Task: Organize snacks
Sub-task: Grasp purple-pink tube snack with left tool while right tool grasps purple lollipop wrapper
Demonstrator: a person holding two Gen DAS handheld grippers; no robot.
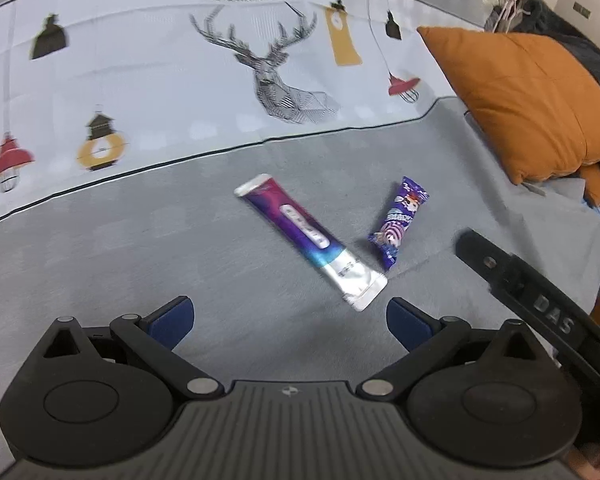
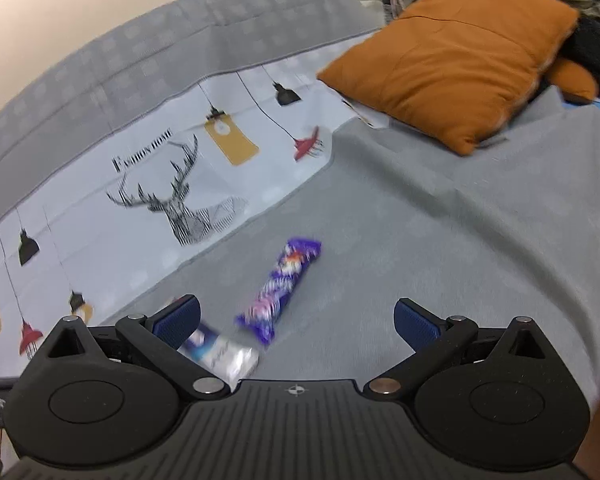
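Item 1: long sachet (image 1: 310, 240), purple fading to silver, lying flat on the grey bed cover (image 1: 100, 264). Landmark for all entries. Long axis diagonal in the left wrist view, its silver end towards the left gripper.

Item 2: small purple snack bar (image 1: 398, 222), just beside the sachet on the side towards the orange cushion (image 1: 528, 100); apart from it, not touching. Long axis roughly parallel to the sachet's.

Item 3: left gripper (image 1: 290, 320). Jaws spread wide, empty, touching nothing. The sachet's silver end lies just ahead of them, slightly towards the right-hand jaw.

Item 4: right gripper (image 2: 296, 322). Jaws likewise released wide, holding nothing. In its own blurred view the snack bar lies ahead between the jaws, long axis running nearly along the line of approach; the sachet's silver end shows by the left-hand jaw, contact not determinable.

Judgement: each gripper is near one packet, right to the bar, left to the sachet. Either grip calls for turning the wrist so the jaws close across the packet's narrow width.
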